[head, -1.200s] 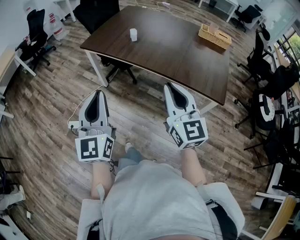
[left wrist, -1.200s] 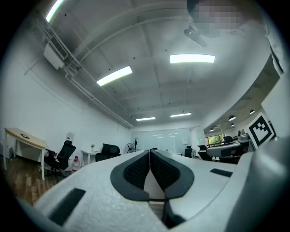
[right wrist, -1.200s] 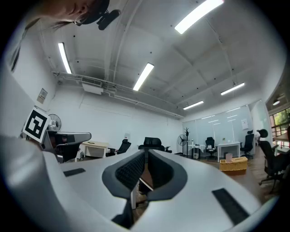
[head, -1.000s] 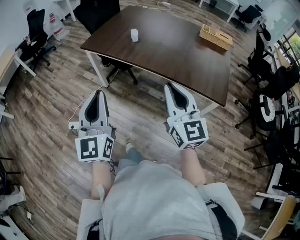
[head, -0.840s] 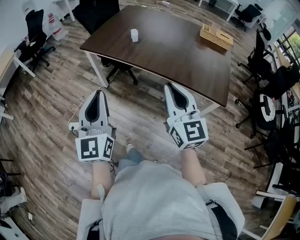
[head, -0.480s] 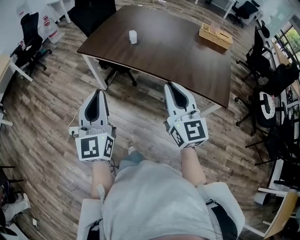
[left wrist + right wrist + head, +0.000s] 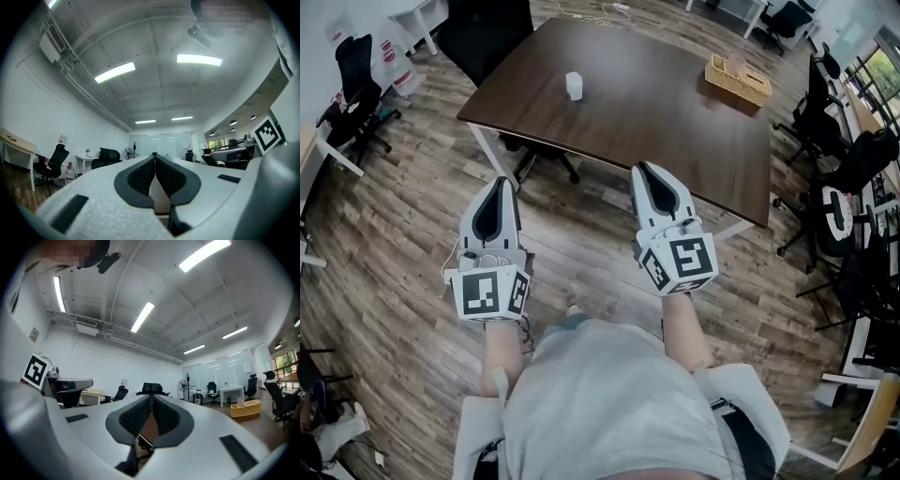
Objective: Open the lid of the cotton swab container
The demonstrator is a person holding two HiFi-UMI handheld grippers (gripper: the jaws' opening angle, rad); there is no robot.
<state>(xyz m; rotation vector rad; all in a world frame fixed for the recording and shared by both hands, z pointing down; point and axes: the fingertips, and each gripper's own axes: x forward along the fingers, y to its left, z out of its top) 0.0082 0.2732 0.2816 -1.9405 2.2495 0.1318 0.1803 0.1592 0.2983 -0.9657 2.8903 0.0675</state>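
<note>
A small white cotton swab container (image 7: 574,85) stands on the dark wooden table (image 7: 656,112), towards its far left part, lid on. My left gripper (image 7: 499,181) and right gripper (image 7: 645,169) are held side by side over the floor in front of the table, well short of the container. Both are shut with nothing between the jaws. In the left gripper view the closed black pads (image 7: 145,174) point across the office; the right gripper view shows its closed pads (image 7: 136,419) the same way. The container is not visible in either gripper view.
A wicker basket (image 7: 738,81) sits at the table's far right corner, also seen as the basket (image 7: 245,408) in the right gripper view. Black office chairs (image 7: 834,178) crowd the right side; another chair (image 7: 356,80) stands at left. A cable (image 7: 464,211) lies on the wood floor.
The view has shifted slightly: the table and container appear a little lower and nearer in the head view. Both grippers keep their pose and stay shut.
</note>
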